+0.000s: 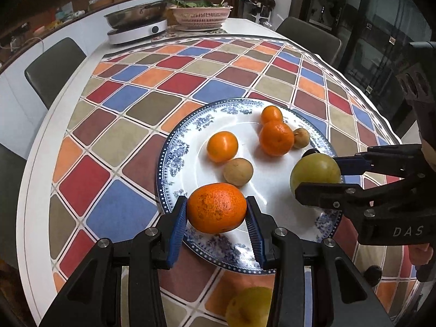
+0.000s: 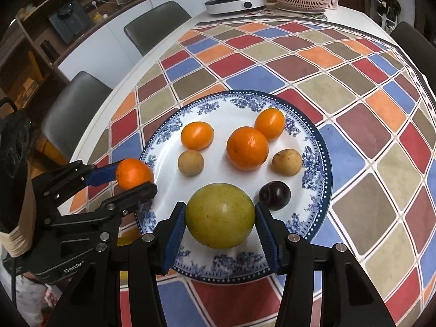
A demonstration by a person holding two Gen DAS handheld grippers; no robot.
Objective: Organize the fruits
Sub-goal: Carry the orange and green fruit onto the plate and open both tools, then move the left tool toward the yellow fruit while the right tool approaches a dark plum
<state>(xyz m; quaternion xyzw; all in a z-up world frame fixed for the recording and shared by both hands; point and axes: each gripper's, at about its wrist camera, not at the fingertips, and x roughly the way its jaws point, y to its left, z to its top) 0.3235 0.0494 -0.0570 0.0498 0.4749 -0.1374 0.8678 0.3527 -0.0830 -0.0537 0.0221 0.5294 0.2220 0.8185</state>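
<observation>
A blue-patterned white plate (image 1: 188, 125) (image 2: 174, 125) lies on the checkered tablecloth. My left gripper (image 1: 216, 211) (image 2: 135, 175) is shut on an orange (image 1: 216, 207) (image 2: 134, 173) over the plate's near-left rim. My right gripper (image 2: 220, 219) (image 1: 316, 173) is shut on a green round fruit (image 2: 220, 215) (image 1: 314, 170) over the plate's near side. On the plate lie three small oranges (image 2: 247, 147), two brown fruits (image 2: 190, 162) and a dark plum (image 2: 274, 194).
A yellow fruit (image 1: 249, 306) lies on the cloth below my left gripper. An induction cooker with a pan (image 1: 136, 27) and a pink basket of greens (image 1: 200, 13) stand at the table's far end. Chairs (image 1: 51, 65) surround the table.
</observation>
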